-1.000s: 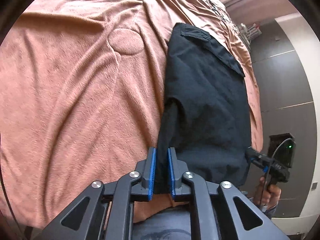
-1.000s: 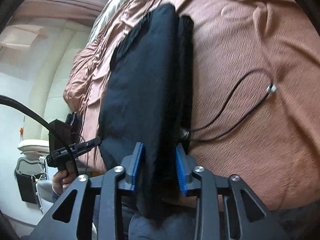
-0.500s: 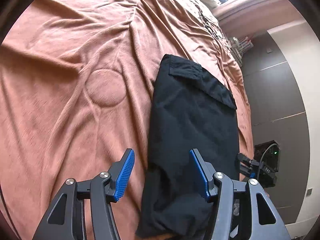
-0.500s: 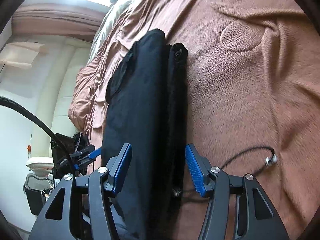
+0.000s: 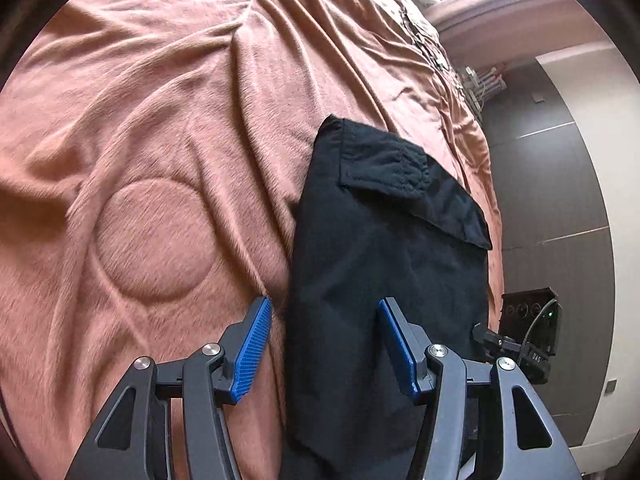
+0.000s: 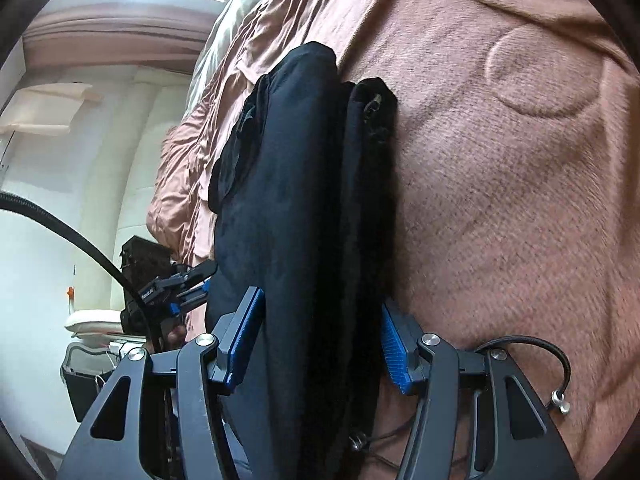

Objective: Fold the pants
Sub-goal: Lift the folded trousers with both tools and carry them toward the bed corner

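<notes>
Black pants (image 5: 392,260) lie folded in a long strip on the salmon blanket (image 5: 160,120), waistband flap at the far end. My left gripper (image 5: 326,344) is open over the near end: its left pad hangs over bare blanket, its right pad over the cloth, and neither presses. In the right wrist view the same pants (image 6: 296,200) run straight away from me as a thick layered fold. My right gripper (image 6: 318,340) is open and straddles that fold, with the cloth lying between the blue pads. Each view shows the other gripper at the pants' far side.
A black cable (image 6: 552,354) with a metal end lies on the blanket (image 6: 500,200) by my right gripper. A round quilted mark (image 5: 156,240) is left of the pants. Past the bed's edge stand a dark box (image 5: 532,316), a grey wall and a white bin (image 6: 80,364).
Both grippers went from shut on the pants' near edge to open and let it go. The cloth now lies flat on the bed, and both views have shifted along it.
</notes>
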`<state>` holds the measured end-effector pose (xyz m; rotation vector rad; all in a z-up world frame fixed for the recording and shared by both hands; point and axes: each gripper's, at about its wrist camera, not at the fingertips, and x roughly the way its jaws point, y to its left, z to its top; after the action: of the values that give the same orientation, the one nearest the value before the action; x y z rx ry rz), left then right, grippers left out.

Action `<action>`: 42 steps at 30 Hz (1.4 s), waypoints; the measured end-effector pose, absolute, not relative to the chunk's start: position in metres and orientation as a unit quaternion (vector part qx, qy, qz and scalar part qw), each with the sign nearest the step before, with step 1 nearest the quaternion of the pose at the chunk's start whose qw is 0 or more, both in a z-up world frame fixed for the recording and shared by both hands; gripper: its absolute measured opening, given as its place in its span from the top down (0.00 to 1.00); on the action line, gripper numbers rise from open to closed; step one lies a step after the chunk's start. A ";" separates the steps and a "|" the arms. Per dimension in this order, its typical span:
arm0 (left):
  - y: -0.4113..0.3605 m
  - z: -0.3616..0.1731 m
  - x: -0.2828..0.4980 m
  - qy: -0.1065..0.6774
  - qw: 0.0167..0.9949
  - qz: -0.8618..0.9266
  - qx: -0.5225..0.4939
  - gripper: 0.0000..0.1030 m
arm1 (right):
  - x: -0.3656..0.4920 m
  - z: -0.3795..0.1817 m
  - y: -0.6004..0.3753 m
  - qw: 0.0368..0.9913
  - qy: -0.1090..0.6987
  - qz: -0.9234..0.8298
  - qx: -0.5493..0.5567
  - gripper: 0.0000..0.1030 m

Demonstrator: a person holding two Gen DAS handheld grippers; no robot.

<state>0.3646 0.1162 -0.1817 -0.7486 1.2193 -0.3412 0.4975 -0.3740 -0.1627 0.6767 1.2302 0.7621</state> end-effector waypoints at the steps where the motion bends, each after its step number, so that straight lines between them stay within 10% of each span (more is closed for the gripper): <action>1: 0.116 -0.182 0.367 0.554 0.741 -0.161 -0.343 0.51 | 0.499 -0.163 -0.374 0.696 0.552 0.345 0.304 0.48; 8: 0.110 -0.189 0.386 0.551 0.730 -0.188 -0.358 0.56 | 0.503 -0.167 -0.375 0.694 0.548 0.359 0.300 0.53; 16: 0.108 -0.165 0.381 0.530 0.747 -0.199 -0.350 0.85 | 0.493 -0.153 -0.373 0.712 0.530 0.368 0.277 0.76; 42: 0.009 -0.039 0.351 0.460 0.785 -0.292 -0.296 0.87 | 0.390 -0.032 -0.452 0.824 0.405 0.346 0.194 0.78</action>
<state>0.3509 0.0089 -0.0394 -0.6390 0.9922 -0.6294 0.3903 -0.4520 -0.0322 0.4125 0.8621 0.7351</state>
